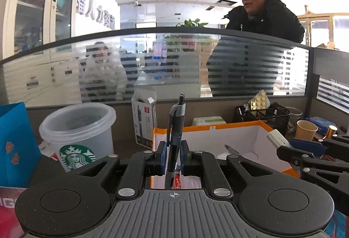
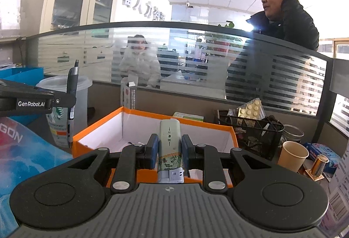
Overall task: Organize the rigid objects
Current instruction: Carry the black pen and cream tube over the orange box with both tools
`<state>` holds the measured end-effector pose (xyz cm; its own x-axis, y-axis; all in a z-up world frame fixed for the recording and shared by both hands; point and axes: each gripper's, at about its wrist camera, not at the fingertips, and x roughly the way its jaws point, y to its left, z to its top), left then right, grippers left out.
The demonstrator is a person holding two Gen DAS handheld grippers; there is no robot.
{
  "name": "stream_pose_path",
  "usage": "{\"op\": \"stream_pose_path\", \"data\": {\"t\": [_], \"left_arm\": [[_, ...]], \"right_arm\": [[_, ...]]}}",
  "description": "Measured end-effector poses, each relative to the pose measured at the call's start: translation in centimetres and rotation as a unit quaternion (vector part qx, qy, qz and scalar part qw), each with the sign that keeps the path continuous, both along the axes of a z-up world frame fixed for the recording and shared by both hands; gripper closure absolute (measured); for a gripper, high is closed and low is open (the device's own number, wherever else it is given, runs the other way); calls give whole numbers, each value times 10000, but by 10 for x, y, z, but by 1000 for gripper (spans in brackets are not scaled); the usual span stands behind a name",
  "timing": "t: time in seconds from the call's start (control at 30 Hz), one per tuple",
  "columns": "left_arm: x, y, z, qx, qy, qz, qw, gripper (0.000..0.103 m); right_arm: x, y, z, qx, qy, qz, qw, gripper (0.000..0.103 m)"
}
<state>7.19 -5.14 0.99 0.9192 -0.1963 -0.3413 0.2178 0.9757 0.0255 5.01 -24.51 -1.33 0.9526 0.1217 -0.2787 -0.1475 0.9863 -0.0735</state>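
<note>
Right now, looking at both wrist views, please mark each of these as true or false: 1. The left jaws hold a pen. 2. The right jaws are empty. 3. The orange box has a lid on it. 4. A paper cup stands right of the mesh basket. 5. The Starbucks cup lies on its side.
1. True: the left gripper is shut on the pen.
2. False: the right gripper is shut on a white device.
3. False: the orange box is open.
4. True: the paper cup stands right of the mesh basket.
5. False: the Starbucks cup stands upright.
</note>
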Motion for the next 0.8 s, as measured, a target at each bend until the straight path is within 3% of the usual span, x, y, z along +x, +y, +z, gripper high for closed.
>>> {"op": "stream_pose_path", "data": {"t": [0.4, 0.8], "left_arm": [[41, -5, -6, -143, 182, -86, 9997, 93], [68, -5, -21, -212, 386, -101, 9990, 94]], "right_arm": [[34, 7, 1, -135, 40, -6, 9999, 82], [63, 12, -17, -198, 272, -37, 9994, 82]]}}
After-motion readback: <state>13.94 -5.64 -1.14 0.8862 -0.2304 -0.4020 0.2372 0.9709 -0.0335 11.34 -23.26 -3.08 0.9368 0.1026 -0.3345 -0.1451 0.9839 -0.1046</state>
